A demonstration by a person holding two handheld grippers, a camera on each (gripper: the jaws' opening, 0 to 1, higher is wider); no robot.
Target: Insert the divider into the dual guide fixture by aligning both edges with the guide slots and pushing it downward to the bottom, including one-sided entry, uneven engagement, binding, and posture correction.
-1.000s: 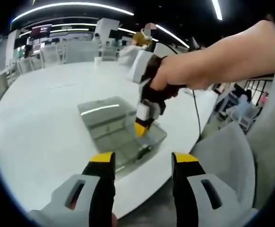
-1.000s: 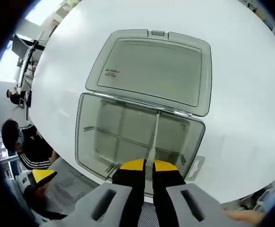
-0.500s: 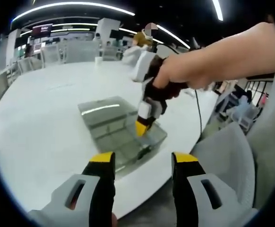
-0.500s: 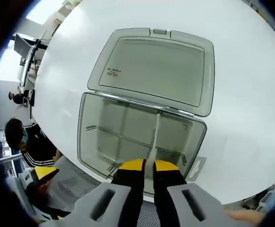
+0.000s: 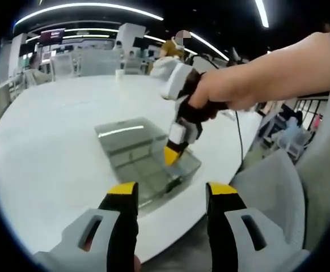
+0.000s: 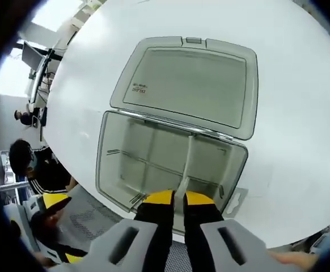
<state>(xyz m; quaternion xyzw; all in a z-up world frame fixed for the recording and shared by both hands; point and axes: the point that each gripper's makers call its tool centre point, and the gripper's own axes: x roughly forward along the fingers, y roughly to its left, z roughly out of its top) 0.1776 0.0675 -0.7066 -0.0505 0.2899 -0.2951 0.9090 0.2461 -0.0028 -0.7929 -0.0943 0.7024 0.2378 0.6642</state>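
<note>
1. right gripper (image 6: 173, 198): the jaws are nearly together, pinched on the near upper edge of the divider (image 6: 186, 164), a thin pale translucent strip that runs straight ahead from the fingertips across the box. in the left gripper view this same claw (image 5: 172, 156) stands nose-down over the near end of the box, held by a hand (image 5: 221, 96).
2. left gripper (image 5: 170, 195): jaws spread wide with nothing between them, held off the near edge of the table (image 5: 46, 153), well short of the box.
3. fixture: a clear grey compartment box (image 6: 114, 170) lies directly ahead of the right claw, its hinged lid (image 6: 187, 85) folded flat on the table beyond it. a cross partition (image 6: 148, 165) runs left to right inside; slot ribs show on the left wall.
4. divider position: it stands on edge inside the box, its far end at the hinge wall, its near end between the fingertips. whether it is seated to the bottom cannot be told.
5. handling judgement: the divider looks light, thin and springy, likely smooth plastic. a hard squeeze or a sideways twist could bow it and bind it in the slots.
6. grip advice: hold the top edge, low pinch force, and press straight down; the free left claw could steady the box rim.
</note>
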